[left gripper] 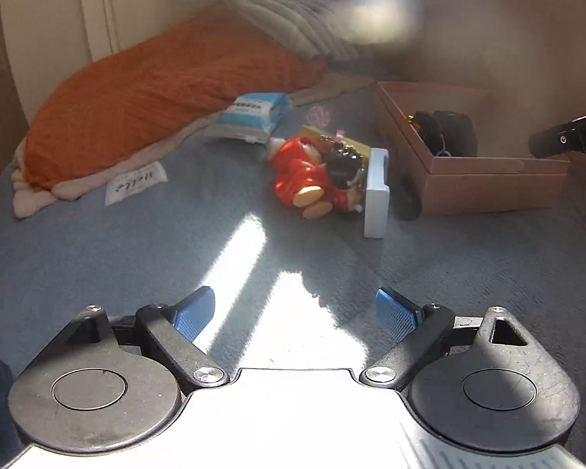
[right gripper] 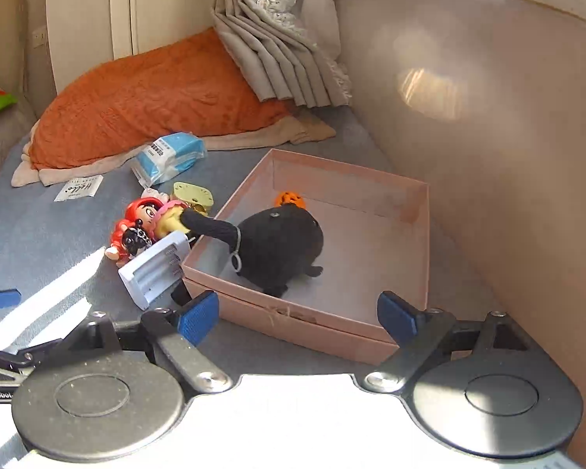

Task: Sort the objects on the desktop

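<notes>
A pink cardboard box (right gripper: 410, 211) (left gripper: 488, 183) sits on the blue cloth. A black plush toy (right gripper: 281, 246) (left gripper: 445, 133) lies inside it, with a small orange pumpkin (right gripper: 290, 198) behind. Left of the box lie a red doll (left gripper: 301, 174) (right gripper: 136, 215), a white battery charger (left gripper: 377, 191) (right gripper: 152, 269), a yellow item (right gripper: 193, 193) and a blue tissue pack (left gripper: 254, 115) (right gripper: 172, 156). My left gripper (left gripper: 295, 314) is open and empty, well short of the doll. My right gripper (right gripper: 297, 312) is open and empty at the box's near wall.
An orange pillow (left gripper: 156, 90) (right gripper: 156, 97) lies at the back left on a beige towel. A small white packet (left gripper: 134, 183) (right gripper: 78, 187) lies near it. Curtains (right gripper: 281, 51) hang behind. A beige wall panel (right gripper: 488, 117) runs along the right.
</notes>
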`<state>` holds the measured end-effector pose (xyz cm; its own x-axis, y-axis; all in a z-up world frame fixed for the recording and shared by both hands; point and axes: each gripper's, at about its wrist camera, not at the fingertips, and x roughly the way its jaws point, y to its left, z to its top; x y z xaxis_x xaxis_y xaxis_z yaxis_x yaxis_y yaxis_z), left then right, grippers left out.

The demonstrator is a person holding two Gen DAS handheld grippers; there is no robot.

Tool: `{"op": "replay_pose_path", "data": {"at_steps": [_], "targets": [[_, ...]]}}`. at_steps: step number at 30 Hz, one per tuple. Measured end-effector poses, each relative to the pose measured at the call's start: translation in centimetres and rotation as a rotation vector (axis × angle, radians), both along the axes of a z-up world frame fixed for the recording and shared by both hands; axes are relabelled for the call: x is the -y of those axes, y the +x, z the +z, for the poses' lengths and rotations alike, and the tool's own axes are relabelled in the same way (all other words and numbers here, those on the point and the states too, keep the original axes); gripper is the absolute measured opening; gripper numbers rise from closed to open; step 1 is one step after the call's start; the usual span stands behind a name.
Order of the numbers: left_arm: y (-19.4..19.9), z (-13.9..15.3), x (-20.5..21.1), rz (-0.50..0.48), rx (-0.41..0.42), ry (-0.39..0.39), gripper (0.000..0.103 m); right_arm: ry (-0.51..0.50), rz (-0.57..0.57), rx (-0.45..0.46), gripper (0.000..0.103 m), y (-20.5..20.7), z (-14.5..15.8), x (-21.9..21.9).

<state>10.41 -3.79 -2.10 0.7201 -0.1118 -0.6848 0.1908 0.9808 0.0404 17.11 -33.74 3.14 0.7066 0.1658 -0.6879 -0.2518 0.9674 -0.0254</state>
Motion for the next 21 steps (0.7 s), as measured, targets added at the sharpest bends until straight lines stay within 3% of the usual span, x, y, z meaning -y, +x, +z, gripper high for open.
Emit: {"op": "replay_pose_path", "data": {"at_steps": [3, 7, 10, 12, 13, 15, 17, 19, 20, 21], "targets": [[0.0, 0.3, -0.7, 0.005, 0.002, -0.062, 0.094, 0.115, -0.050, -0.040, 0.089, 3.4, 0.2, -0.9], [-1.1, 1.0, -0.7, -0.023, 0.033, -0.085, 0.096, 0.238, -0.205, -0.093, 0.089, 9.2, -1.7, -1.0], [-0.8, 1.0, -0.8, -0.023, 0.027, -0.101, 0.096, 0.268, -0.285, -0.217, 0.089, 12.7, -4.7, -0.7], [-0.7, 0.9, -0.8, -0.020, 0.018, -0.107, 0.097, 0.286, -0.251, -0.322, 0.083, 13.7, -6.4, -0.6], [-0.6, 0.8, -0.8, -0.019, 0.012, -0.111, 0.097, 0.276, -0.219, -0.362, 0.072, 13.8, -7.0, -0.7], [-0.5, 0.8, -0.8, -0.021, 0.001, -0.121, 0.097, 0.212, -0.167, -0.342, 0.069, 13.2, -6.9, -0.9], [-0.5, 0.8, -0.7, -0.029, -0.001, -0.129, 0.097, 0.085, -0.159, -0.289, 0.068, 12.7, -6.1, -1.3], [-0.7, 1.0, -0.5, -0.038, 0.004, -0.130, 0.097, -0.224, -0.169, -0.148, 0.068, 12.3, -5.3, -2.5], [-0.8, 1.0, -0.5, -0.041, 0.006, -0.129, 0.097, -0.350, -0.150, -0.083, 0.074, 12.0, -5.2, -3.1], [-0.8, 1.0, -0.4, -0.041, 0.006, -0.126, 0.097, -0.375, -0.122, -0.066, 0.078, 12.0, -4.9, -3.2]]}}
